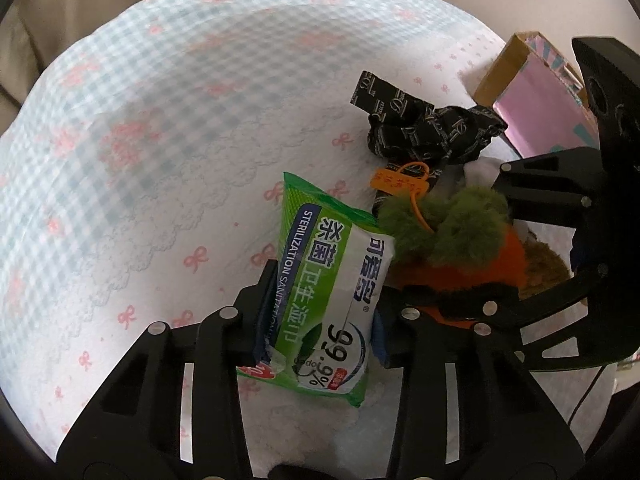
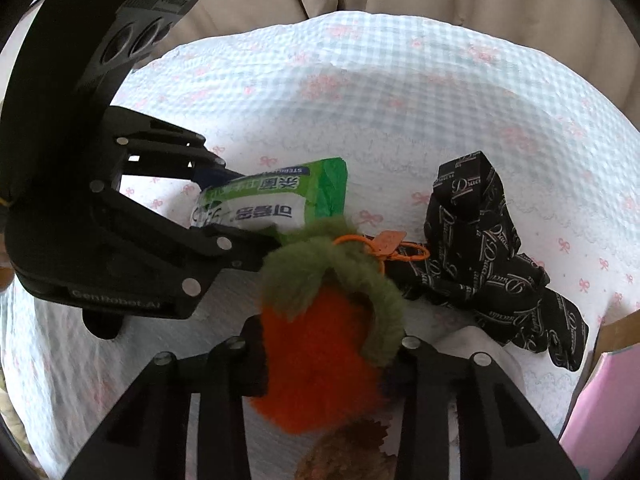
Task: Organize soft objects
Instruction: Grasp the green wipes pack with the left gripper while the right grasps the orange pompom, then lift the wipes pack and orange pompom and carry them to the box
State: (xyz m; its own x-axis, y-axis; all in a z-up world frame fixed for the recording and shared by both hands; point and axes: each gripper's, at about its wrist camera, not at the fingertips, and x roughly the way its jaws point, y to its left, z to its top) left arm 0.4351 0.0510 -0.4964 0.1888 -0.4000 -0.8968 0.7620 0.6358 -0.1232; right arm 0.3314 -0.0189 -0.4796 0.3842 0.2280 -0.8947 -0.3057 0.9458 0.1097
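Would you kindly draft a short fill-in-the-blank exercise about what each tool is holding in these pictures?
1. The left tool is shut on a green and white pack of ____.
2. The right tool grips an orange plush toy topped with ____ fuzzy leaves.
3. The crumpled printed cloth lying on the bedding is ____ in colour.

Missing words: wipes; green; black

The left gripper (image 1: pixel 318 320) has its fingers (image 1: pixel 256 312) pressed against both sides of a wet wipes pack (image 1: pixel 332 292), gripping it near its lower end. The right gripper (image 2: pixel 324 364) squeezes an orange carrot plush (image 2: pixel 320 364) between its fingers (image 2: pixel 248 356). Both grippers sit close together, the left reaching in from the right gripper's left side.
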